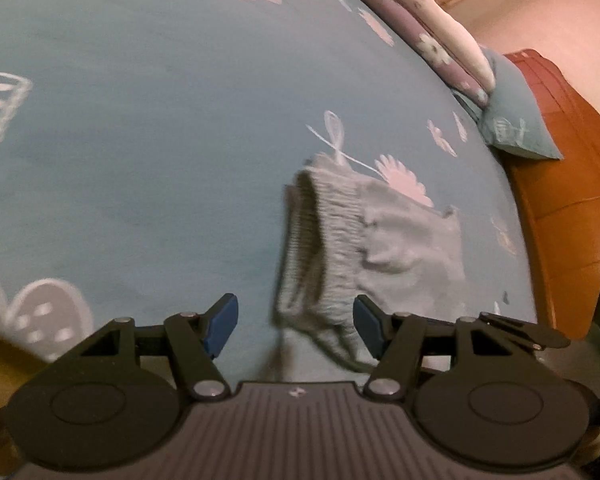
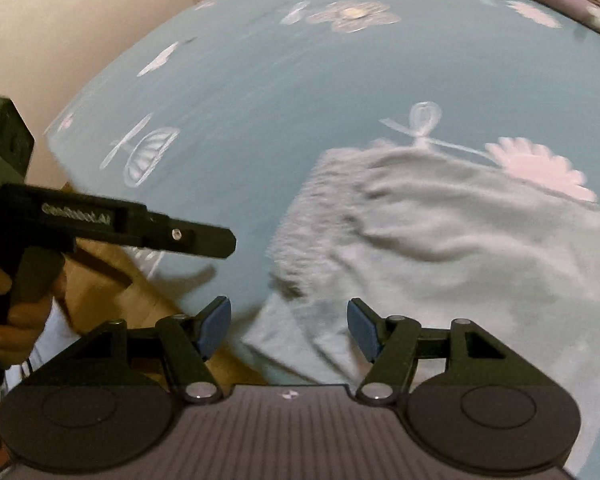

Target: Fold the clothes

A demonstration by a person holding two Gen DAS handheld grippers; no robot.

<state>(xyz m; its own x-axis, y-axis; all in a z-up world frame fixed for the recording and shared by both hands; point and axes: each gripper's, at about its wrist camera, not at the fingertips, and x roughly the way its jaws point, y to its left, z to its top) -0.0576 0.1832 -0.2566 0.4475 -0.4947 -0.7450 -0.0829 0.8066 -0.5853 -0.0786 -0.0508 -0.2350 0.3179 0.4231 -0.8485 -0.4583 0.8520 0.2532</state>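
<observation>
now we see our left gripper (image 1: 295, 326) with its blue pads spread apart and nothing pinched; the ribbed waistband end of the pale grey garment (image 1: 364, 248) sits in the gap, blurred, and we cannot tell whether it touches a pad. our right gripper (image 2: 289, 326) also stands apart, gripping nothing, hovering over the near edge of the same garment (image 2: 440, 248). the garment lies rumpled on the blue flowered bedsheet (image 1: 140, 140). in the right view a hand (image 2: 16, 304) holds the other tool's handle at left. a pillow (image 1: 516, 120) rests by the wooden bed frame (image 1: 572, 200).
</observation>
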